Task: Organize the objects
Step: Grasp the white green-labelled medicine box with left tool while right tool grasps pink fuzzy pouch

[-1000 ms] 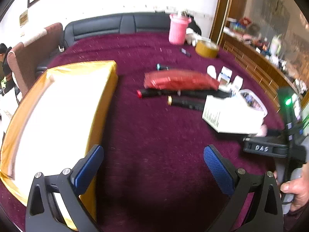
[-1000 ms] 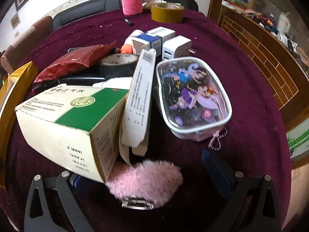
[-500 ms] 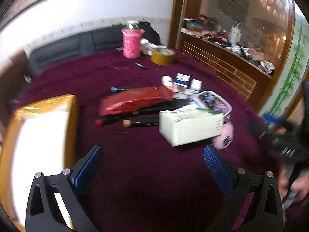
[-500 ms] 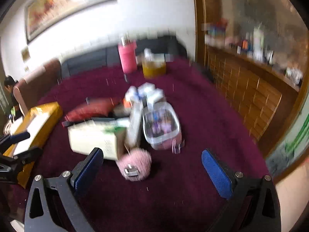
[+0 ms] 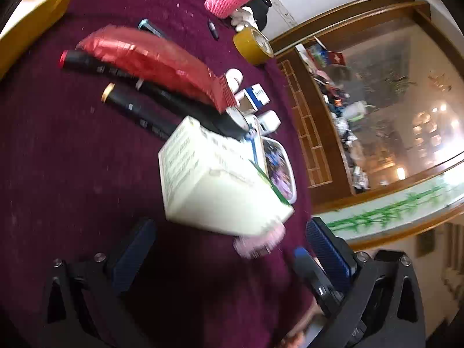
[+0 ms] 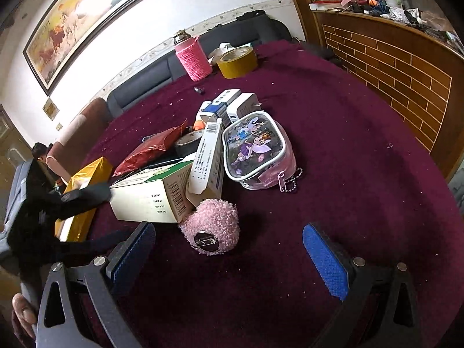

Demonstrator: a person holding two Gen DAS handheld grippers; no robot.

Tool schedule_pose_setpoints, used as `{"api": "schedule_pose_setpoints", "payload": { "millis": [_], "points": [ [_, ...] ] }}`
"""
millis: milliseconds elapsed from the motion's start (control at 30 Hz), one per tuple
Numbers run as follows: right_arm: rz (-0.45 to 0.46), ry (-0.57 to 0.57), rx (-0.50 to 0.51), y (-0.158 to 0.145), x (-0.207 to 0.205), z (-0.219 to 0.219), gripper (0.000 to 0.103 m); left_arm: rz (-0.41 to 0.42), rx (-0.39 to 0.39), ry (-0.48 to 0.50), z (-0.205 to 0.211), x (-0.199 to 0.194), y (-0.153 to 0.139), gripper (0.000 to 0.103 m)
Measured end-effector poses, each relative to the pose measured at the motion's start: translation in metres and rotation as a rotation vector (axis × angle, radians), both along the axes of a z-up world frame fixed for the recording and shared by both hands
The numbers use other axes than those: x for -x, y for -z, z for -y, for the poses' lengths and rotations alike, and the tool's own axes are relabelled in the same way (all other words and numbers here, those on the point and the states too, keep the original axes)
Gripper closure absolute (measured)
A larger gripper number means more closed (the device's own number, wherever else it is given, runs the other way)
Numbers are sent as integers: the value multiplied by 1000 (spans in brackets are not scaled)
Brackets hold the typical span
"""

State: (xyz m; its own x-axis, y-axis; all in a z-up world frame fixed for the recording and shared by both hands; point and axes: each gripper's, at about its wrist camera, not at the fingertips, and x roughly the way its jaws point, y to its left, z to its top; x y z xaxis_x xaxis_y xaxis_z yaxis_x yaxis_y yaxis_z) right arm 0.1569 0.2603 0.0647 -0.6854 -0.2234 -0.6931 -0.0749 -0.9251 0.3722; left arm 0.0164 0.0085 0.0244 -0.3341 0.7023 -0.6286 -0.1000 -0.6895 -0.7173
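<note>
A heap of items lies on the maroon tablecloth. A white and green carton lies on its side just ahead of my open left gripper. A fluffy pink pom-pom sits against the carton, in front of my open right gripper. Behind them are a clear fairy-print pouch, a slim white box, a red foil bag and two black markers. Neither gripper holds anything.
A gold-wrapped box lies at the left. A pink knitted bottle, a yellow tape roll, small white and blue boxes stand farther back. A wooden brick-pattern counter curves along the right. A person's thumb shows at lower left.
The left gripper has swung right and rolled, closing in on the carton. The right gripper pulled back from the pile, then settled looking down on the pom-pom. Both stayed open.
</note>
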Motion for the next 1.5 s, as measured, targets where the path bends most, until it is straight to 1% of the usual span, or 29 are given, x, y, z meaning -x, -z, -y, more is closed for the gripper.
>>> {"api": "schedule_pose_setpoints", "payload": {
  "millis": [33, 100, 233, 267, 300, 333, 367, 433, 467, 500, 533, 567, 600, 667, 767, 867, 933, 1000, 1100, 1133, 1200, 1267, 1333, 1400, 1433, 1467, 1500],
  "points": [
    [0, -3, 3, 0, -1, 0, 0, -6, 6, -8, -3, 4, 1, 0],
    [1, -6, 2, 0, -2, -1, 0, 8, -3, -21, -7, 9, 3, 0],
    [1, 5, 4, 1, -3, -4, 0, 94, -28, -73, -9, 24, 19, 2],
    [2, 8, 6, 1, -2, -4, 0, 94, -29, -79, -7, 25, 20, 2],
    [2, 7, 5, 0, -2, -4, 0, 86, -14, -84, -6, 24, 18, 11],
    [1, 6, 2, -1, -2, -4, 0, 83, 18, -70, -7, 24, 16, 27],
    [0, 5, -6, -2, -2, -3, 0, 85, 12, -50, -7, 23, 16, 28],
    [1, 4, -17, -3, 0, -2, 0, 87, -15, -43, 0, 19, 15, 38],
    [1, 4, -18, -4, 1, -2, 0, 79, -23, -43, 4, 18, 13, 41],
    [1, 4, -17, -4, 2, -2, 0, 69, -24, -43, 8, 16, 10, 46],
    [3, 4, -16, -5, 4, -1, 0, 52, -18, -42, 14, 12, 4, 51],
    [3, 4, -17, -6, 6, -1, 0, 35, -14, -36, 17, 9, -1, 55],
    [1, 4, -23, -9, 8, 0, 0, 10, -9, -25, 19, 6, -8, 62],
    [-7, -7, -48, -15, 13, 4, 0, -52, 18, -12, 24, -4, -23, 63],
    [-12, -12, -84, -23, 23, 9, 0, -157, 27, 4, 37, -23, -43, 63],
    [-8, -31, -86, -28, 32, 14, 0, -240, 38, 6, 56, -40, -61, 63],
    [13, -61, -104, -26, 37, 21, 0, -286, 61, -9, 72, -52, -72, 63],
    [54, -75, -136, -18, 41, 28, 0, -324, 73, -20, 89, -62, -80, 63],
    [98, -77, -132, -5, 42, 34, 0, -394, 124, -57, 114, -81, -93, 63],
    [106, -71, -129, -2, 42, 36, 2, -419, 144, -75, 123, -87, -98, 62],
    [118, -55, -135, 4, 44, 40, 16, -442, 164, -93, 134, -93, -102, 62],
    [153, -53, -149, 12, 47, 44, 54, -461, 175, -107, 143, -101, -107, 62],
    [186, -56, -161, 20, 48, 47, 55, -472, 185, -117, 146, -105, -108, 62],
    [160, -50, -170, 18, 42, 48, 59, -477, 185, -129, 153, -108, -109, 62],
    [150, -47, -165, 16, 39, 48, 66, -478, 185, -139, 158, -108, -110, 62],
    [137, -51, -155, 11, 35, 47, 71, -479, 185, -146, 162, -107, -112, 62],
    [133, -57, -151, 7, 34, 48, 72, -483, 186, -156, 167, -108, -114, 62]
  ]
}}
